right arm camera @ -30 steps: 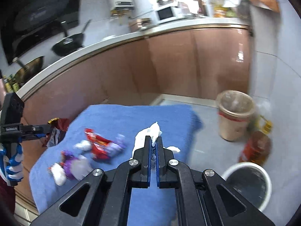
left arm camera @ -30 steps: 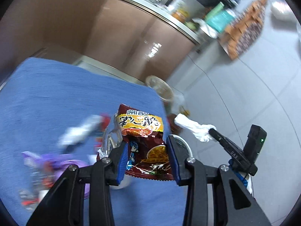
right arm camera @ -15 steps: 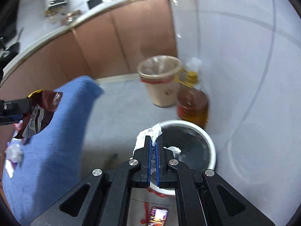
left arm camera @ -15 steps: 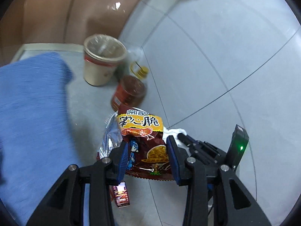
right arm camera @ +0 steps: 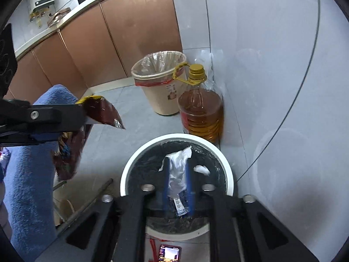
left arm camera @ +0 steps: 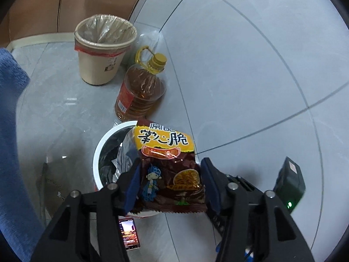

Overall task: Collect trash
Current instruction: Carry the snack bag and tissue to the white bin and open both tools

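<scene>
The left gripper (left arm camera: 169,185) clamps a brown snack bag (left arm camera: 169,166) at lower centre of its view, over the white bin (left arm camera: 98,150). The right gripper (right arm camera: 177,183) has parted slightly around a white tissue (right arm camera: 177,163) (whether it touches the pads is unclear) above that bin (right arm camera: 226,168). An oil bottle (right arm camera: 201,109) stands behind.

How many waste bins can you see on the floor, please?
2: a beige lined bin by the cabinets beside the oil bottle, and a white-rimmed bin directly below the right gripper.
</scene>
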The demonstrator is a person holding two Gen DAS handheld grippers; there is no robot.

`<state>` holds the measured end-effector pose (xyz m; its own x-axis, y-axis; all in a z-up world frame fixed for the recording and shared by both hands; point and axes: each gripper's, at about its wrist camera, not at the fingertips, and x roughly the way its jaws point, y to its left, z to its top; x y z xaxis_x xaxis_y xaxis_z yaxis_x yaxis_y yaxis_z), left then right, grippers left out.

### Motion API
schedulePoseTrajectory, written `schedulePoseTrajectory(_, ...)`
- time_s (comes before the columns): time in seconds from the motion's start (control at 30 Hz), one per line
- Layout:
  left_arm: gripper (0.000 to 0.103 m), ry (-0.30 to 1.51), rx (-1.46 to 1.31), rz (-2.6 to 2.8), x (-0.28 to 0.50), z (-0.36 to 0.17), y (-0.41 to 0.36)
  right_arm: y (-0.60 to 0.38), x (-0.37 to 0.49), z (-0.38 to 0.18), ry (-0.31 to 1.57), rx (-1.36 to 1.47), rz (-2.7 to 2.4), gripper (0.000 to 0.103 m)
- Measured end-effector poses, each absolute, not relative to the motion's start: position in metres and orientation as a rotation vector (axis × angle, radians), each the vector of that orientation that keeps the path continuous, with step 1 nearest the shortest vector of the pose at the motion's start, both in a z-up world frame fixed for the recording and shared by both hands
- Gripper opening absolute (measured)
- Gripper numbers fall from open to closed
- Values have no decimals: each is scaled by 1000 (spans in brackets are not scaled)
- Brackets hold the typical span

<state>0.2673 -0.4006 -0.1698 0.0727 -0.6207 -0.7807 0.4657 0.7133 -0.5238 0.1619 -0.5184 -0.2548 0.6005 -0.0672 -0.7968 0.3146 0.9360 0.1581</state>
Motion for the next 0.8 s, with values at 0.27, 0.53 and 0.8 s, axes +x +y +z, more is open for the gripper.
schedulePoseTrajectory(0.27, 57, 1287, -198, -807, 278, -190, -397, -516, 153, -256, 904, 259, -261, 33)
schedulePoseTrajectory(0.53, 66, 1295, -239, -818, 276, -186, -393, -503, 136, -235, 877, 229, -281, 34)
schedulePoseTrajectory(0.8, 70, 1307, -263, -830, 275, -186, -403, -494, 121, -219, 860, 198, -287, 35)
